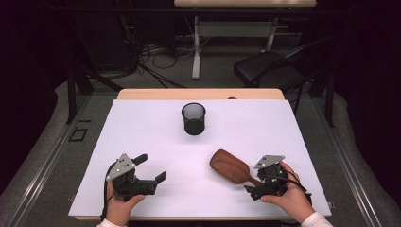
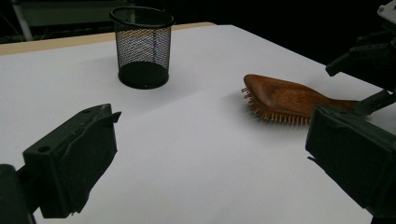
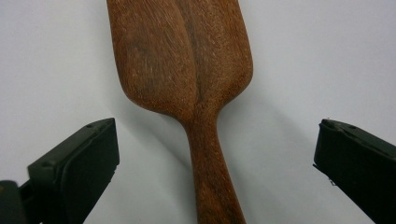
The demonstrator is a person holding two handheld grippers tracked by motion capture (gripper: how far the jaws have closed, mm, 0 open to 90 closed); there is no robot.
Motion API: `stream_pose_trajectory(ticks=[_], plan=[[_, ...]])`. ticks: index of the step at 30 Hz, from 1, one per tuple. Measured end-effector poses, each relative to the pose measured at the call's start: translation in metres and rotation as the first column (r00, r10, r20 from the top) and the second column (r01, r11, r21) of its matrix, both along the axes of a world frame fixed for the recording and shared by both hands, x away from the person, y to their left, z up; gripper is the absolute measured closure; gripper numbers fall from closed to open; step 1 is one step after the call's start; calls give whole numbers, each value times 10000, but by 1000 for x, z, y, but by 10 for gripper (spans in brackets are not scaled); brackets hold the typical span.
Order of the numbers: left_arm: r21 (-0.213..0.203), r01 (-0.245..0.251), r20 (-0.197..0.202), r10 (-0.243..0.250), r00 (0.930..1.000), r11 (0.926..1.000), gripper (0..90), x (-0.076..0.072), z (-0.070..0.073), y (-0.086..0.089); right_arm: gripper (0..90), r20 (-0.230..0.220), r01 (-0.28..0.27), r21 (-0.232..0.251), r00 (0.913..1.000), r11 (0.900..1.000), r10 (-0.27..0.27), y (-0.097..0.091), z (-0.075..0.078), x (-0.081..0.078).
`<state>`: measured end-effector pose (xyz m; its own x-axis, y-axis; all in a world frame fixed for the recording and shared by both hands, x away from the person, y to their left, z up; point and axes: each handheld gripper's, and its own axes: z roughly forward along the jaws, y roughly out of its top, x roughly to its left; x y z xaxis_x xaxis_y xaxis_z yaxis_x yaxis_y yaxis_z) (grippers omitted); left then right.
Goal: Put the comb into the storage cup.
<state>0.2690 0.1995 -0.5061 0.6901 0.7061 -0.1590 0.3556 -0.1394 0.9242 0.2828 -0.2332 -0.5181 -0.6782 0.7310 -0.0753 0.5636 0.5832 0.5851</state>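
Observation:
A brown wooden hairbrush (image 1: 229,166) lies bristles down on the white table cover (image 1: 151,127), right of centre, its handle pointing to the near right. My right gripper (image 1: 257,181) is open and straddles that handle without touching it. In the right gripper view the handle (image 3: 212,177) runs up between the two spread jaws of the right gripper (image 3: 215,135). My left gripper (image 1: 151,167) rests open at the near left with nothing in it. The left gripper view shows the left gripper (image 2: 215,116) facing the hairbrush (image 2: 285,95) and a black mesh cup (image 2: 142,46).
The black mesh cup (image 1: 194,118) stands upright and empty near the back middle of the table. The table's wooden far edge (image 1: 198,93) is bare of the cover. Beyond it, on the floor, are a black chair (image 1: 269,66), cables and another table's leg (image 1: 196,47).

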Motion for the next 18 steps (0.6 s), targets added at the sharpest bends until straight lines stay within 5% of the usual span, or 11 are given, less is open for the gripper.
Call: stream_pose_trajectory(ticks=[18], plan=[[16,8,-14,-8,10000,10000,19,0,0,0,50,-303,-426,-468,9987,9980,412,4,-4,6]])
